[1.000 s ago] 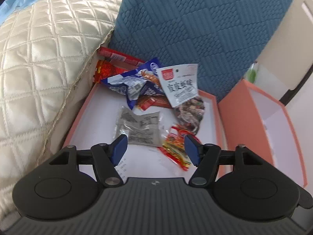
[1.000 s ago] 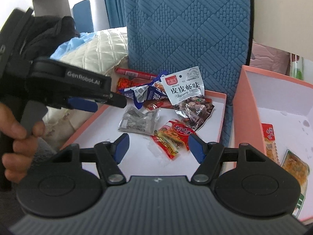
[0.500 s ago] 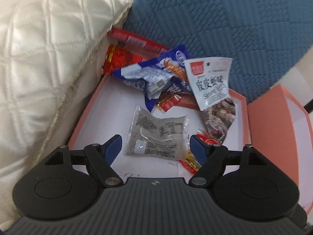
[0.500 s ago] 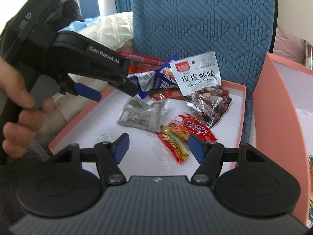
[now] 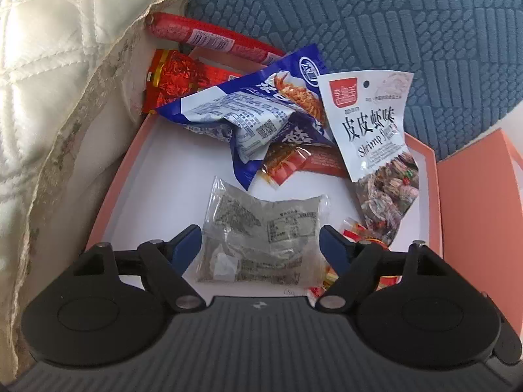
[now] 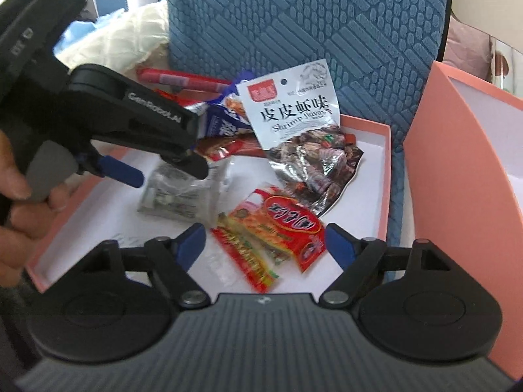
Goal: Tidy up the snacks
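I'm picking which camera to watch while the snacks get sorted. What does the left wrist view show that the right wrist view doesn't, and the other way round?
Only the left wrist view: the crinkled red foil packet in the far corner.

Only the right wrist view: the left gripper from outside, the hand holding it, and the red packet in full.

Both: the pink tray, grey packet, shrimp bag, red sausage stick, blue cushion. Both grippers' jaws are opening, gripping nothing.

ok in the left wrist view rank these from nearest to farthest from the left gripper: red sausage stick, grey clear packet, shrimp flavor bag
1. grey clear packet, between the opening fingers of the left gripper
2. shrimp flavor bag, farther back on the right
3. red sausage stick, at the far back edge on the left
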The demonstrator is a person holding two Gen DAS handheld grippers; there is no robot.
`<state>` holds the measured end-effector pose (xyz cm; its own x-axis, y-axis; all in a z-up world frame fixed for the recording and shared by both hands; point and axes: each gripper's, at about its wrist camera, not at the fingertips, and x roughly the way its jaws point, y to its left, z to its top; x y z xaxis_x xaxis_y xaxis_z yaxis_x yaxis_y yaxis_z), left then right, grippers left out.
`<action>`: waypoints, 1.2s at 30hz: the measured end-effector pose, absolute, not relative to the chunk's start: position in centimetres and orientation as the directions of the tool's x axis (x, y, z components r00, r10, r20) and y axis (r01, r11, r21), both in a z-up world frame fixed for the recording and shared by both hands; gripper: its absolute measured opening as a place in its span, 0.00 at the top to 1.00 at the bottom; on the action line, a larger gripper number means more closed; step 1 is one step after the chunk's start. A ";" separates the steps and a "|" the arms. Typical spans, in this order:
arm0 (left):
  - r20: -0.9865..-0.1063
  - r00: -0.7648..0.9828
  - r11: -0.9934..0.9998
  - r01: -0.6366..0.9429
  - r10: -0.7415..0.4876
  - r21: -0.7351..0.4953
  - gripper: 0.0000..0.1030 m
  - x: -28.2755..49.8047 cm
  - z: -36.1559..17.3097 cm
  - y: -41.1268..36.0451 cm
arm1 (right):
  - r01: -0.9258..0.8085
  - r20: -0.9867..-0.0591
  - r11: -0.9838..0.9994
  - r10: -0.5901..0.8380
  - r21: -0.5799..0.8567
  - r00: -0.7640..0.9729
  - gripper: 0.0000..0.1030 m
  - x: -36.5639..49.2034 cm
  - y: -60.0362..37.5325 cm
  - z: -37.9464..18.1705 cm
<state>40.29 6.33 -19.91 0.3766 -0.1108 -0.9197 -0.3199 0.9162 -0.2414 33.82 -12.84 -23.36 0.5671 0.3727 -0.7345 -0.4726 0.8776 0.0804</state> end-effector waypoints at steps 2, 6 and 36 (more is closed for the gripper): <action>-0.920 0.371 0.909 -0.329 -0.127 -0.258 0.13 40.5 -20.2 6.5 | -0.476 -0.736 0.878 0.359 0.058 0.574 0.20 34.5 -12.5 -23.7; -0.921 0.356 0.907 -0.317 -0.156 -0.277 0.05 41.1 -20.5 6.4 | -0.484 -0.750 0.874 0.346 0.039 0.564 0.21 35.7 -12.0 -24.5; -0.944 0.322 0.958 -0.286 0.064 -0.033 0.25 41.2 -22.1 1.2 | -0.435 -0.731 0.900 0.324 0.041 0.600 0.97 34.7 -13.0 -22.9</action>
